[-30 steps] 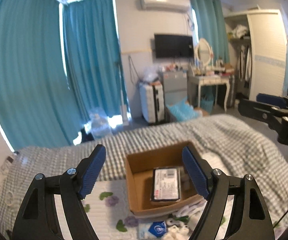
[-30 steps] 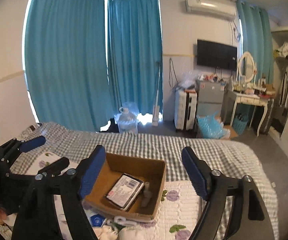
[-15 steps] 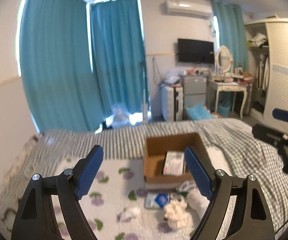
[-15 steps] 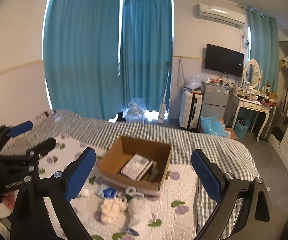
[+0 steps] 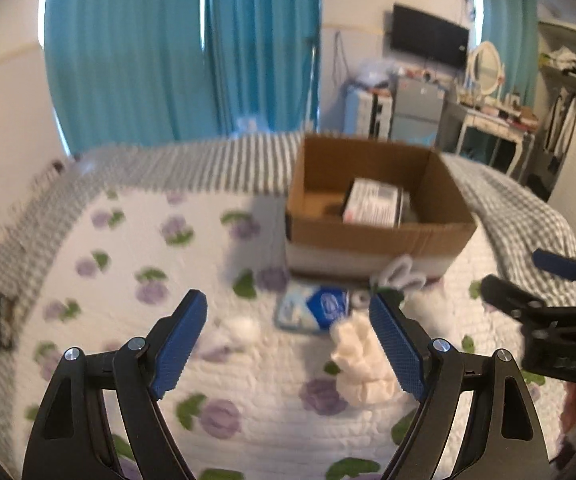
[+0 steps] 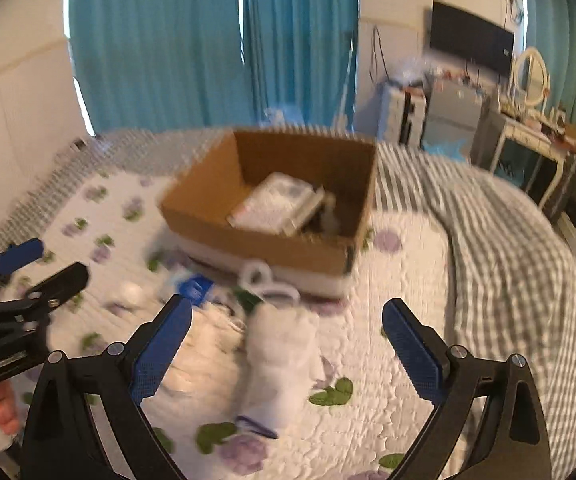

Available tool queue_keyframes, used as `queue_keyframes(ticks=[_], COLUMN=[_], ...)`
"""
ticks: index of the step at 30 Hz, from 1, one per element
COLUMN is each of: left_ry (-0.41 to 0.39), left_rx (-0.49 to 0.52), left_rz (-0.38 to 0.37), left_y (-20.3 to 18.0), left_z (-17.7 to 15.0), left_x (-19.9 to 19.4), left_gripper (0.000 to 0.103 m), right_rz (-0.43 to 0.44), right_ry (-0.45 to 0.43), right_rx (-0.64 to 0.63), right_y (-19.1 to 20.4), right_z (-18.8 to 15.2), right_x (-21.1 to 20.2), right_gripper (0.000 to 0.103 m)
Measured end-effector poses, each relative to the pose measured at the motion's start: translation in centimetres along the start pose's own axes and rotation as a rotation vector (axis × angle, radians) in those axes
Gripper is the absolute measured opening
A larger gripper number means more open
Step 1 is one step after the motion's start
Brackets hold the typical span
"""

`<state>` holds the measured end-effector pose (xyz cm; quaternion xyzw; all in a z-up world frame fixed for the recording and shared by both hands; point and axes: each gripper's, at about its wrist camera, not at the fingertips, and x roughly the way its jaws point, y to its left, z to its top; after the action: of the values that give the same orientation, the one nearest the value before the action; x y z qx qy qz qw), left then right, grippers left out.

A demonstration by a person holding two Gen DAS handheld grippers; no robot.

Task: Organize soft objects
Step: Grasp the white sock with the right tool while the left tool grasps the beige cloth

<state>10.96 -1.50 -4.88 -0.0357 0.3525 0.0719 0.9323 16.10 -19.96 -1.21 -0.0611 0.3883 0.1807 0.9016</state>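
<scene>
An open cardboard box (image 5: 376, 236) (image 6: 247, 236) stands on the bed with a flat packet inside. In front of it lie soft things: a cream fluffy scrunchie (image 5: 362, 364), a blue-and-white tissue pack (image 5: 314, 308), a white bunny-ear band (image 5: 400, 276) and a small white puff (image 5: 241, 326). A white rolled cloth (image 6: 283, 364) lies in the right wrist view. My left gripper (image 5: 288, 348) is open and empty above the quilt, also seen at the left of the right wrist view (image 6: 35, 264). My right gripper (image 6: 288, 352) is open and empty over the cloth.
The bed has a white floral quilt (image 5: 135, 280) and a grey checked blanket (image 6: 500, 248). Teal curtains (image 5: 183, 48), a suitcase, a dressing table (image 5: 492, 120) and a wardrobe stand beyond the bed.
Both grippers have dropped and tilted down towards the bed and moved closer to the soft things. The box now looks nearer. Both stay open.
</scene>
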Motion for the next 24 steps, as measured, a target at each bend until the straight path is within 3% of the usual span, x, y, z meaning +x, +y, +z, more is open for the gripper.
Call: queue_keyframes(ticks=[3, 6, 10, 11, 17, 19, 24], left_ry=[0.048, 0.047, 0.094, 0.101, 0.132, 0.158, 0.184], left_rx=[-0.004, -0.006, -0.024, -0.02, -0.004, 0.011, 0.092], left_rz=[-0.016, -0.008, -0.018, -0.016, -0.035, -0.057, -0.077], left_y=[-0.8, -1.5, -1.9, -2.1, -3.6, -4.4, -6.3], left_z=[-1.1, -1.8, -2.5, -2.7, -4.0, -4.8, -6.4], left_x=[2.0, 3.3, 5.2, 5.6, 6.5, 6.8, 8.0], left_gripper=[0.085, 0.085, 0.085, 0.085, 0.085, 0.085, 0.083], right_rz=[0.021, 0.075, 0.186, 0.181, 0.172, 0.133, 0.136], right_ry=[0.071, 0.151, 0.289, 0.294, 0.246, 0.225, 0.193], right_rx=[0.016, 0.03, 0.056, 0.064, 0.111, 0.122, 0.153], right_y=[-0.7, -1.2, -1.6, -1.8, -3.6, -4.1, -4.9], right_z=[-1.4, -3.0, -4.4, -4.4, -4.3, -4.2, -4.1], right_x=[3.6, 6.9, 10.5, 10.7, 8.9, 8.3, 7.3], right_gripper=[0.094, 0.09, 0.073, 0.064, 0.047, 0.045, 0.044])
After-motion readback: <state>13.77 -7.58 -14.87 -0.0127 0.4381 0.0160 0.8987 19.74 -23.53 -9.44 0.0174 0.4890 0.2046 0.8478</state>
